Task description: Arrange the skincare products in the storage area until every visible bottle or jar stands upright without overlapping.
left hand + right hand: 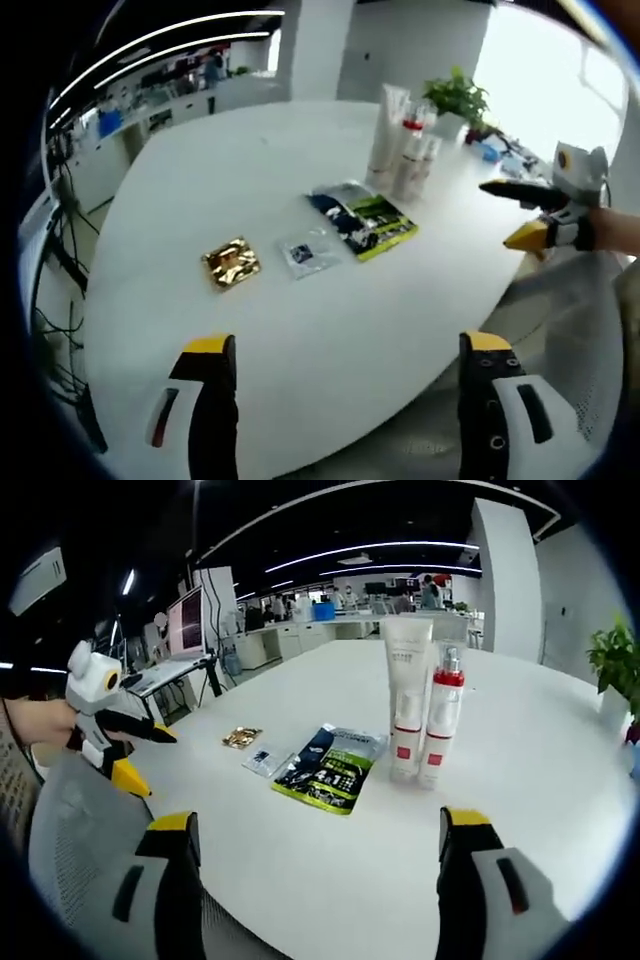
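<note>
both claws [315, 855] gape, bottles [425, 715] upright well beyond.

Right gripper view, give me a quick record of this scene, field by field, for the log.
surface: white table
upright items: white tube and bottle with red cap, side by side
lying flat: green and dark packet, small clear sachet, gold sachet
left gripper: open, off the table's near edge
right gripper: open, holding nothing
background: potted plant
</note>
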